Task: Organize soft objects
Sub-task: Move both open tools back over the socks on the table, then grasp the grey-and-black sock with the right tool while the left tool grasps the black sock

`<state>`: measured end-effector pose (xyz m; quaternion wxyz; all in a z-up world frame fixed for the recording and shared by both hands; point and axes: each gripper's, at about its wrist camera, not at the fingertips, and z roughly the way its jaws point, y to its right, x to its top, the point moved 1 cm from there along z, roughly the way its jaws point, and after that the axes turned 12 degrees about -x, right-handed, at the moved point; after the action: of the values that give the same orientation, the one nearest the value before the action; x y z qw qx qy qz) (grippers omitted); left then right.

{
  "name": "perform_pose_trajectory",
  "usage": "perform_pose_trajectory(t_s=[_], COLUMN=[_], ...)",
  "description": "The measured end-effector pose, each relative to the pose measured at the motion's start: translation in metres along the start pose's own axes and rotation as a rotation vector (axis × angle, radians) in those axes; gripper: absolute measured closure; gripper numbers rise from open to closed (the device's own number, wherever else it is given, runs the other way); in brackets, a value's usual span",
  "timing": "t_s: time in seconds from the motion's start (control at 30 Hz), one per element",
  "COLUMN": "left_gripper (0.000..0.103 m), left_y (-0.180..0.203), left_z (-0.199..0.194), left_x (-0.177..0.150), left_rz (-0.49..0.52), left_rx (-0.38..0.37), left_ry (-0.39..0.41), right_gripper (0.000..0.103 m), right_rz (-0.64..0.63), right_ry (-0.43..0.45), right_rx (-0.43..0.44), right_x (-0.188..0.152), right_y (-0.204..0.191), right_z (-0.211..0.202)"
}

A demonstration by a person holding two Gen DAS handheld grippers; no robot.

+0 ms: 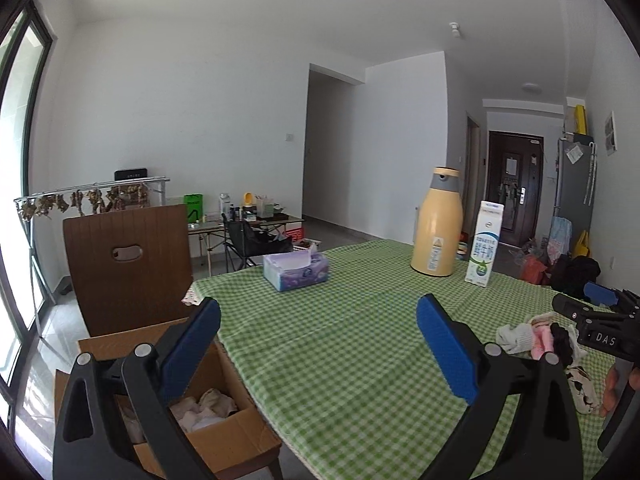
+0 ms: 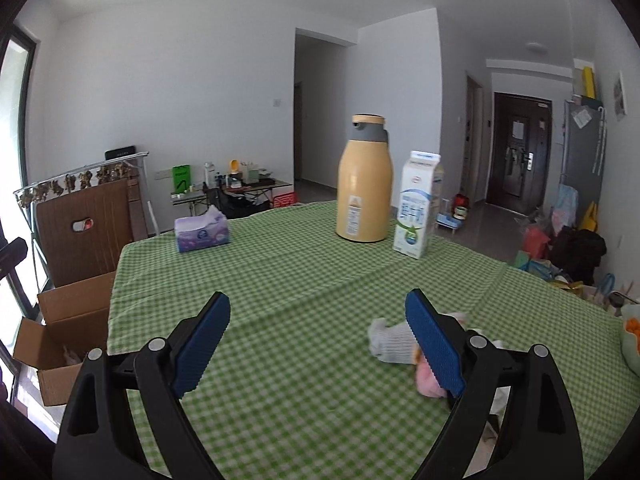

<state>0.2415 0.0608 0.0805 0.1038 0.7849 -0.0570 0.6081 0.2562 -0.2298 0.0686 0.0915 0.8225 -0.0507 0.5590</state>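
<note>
Left wrist view: the left gripper (image 1: 318,344) hangs with its blue pads spread wide and nothing between them, straddling the table's near-left edge. At 7 o'clock beneath it sits an open cardboard box (image 1: 224,436) on a chair seat, and inside lie crumpled pale and pinkish cloth pieces (image 1: 200,408). A brown chair back (image 1: 128,264) rises at 9 o'clock behind the box. At 3 o'clock a small heap of soft items (image 1: 540,340), white, pink and black, rests on the green checked tablecloth (image 1: 340,360), with the right gripper's black body just beside it at the frame edge and part of a hand (image 1: 618,390) below. Farther back stand a purple tissue box (image 1: 296,271) at 11 o'clock, a yellow thermos jug (image 1: 437,224) and a milk carton (image 1: 485,243) at 1 o'clock.

Right wrist view shows the right gripper (image 2: 318,344), likewise wide open and empty. A white sock (image 2: 390,340) and a pink piece (image 2: 428,384) lie at 3 o'clock, partly hidden behind the right pad; whether the pad touches them cannot be told. From here the box (image 2: 60,344) appears at 8 o'clock off the table's edge, its contents barely visible, whereas the left camera looks straight into it. Only this view shows a pale green object with orange bits (image 2: 632,336) at the far right edge.
</note>
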Motion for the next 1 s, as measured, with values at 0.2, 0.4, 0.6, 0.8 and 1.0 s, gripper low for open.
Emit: perform_pose_trajectory(t_s=[0.2, 0.4, 0.6, 0.8, 1.0], left_gripper=[0.008, 0.008, 0.008, 0.008, 0.008], left_y=[0.044, 0.087, 0.114, 0.127, 0.144], left_z=[0.032, 0.058, 0.086, 0.109, 0.118], left_x=[-0.013, -0.021, -0.031, -0.049, -0.059], left_rz=[0.006, 0.031, 0.053, 0.052, 0.095], left_rx=[-0.106, -0.203, -0.239, -0.258, -0.277], left_ry=[-0.049, -0.085, -0.152, -0.234, -0.286], right_gripper=[0.017, 0.017, 0.017, 0.017, 0.021], right_rz=[0.012, 0.048, 0.075, 0.072, 0.052], right_ry=[-0.043, -0.116, -0.343, -0.536, -0.562], right_rx=[-0.118, -0.242, -0.28, -0.156, -0.127], right_x=[-0.016, -0.038, -0.067, -0.112, -0.127], right_y=[0.062, 0.124, 0.153, 0.132, 0.111], right_z=[-0.006, -0.013, 0.01, 0.044, 0.06])
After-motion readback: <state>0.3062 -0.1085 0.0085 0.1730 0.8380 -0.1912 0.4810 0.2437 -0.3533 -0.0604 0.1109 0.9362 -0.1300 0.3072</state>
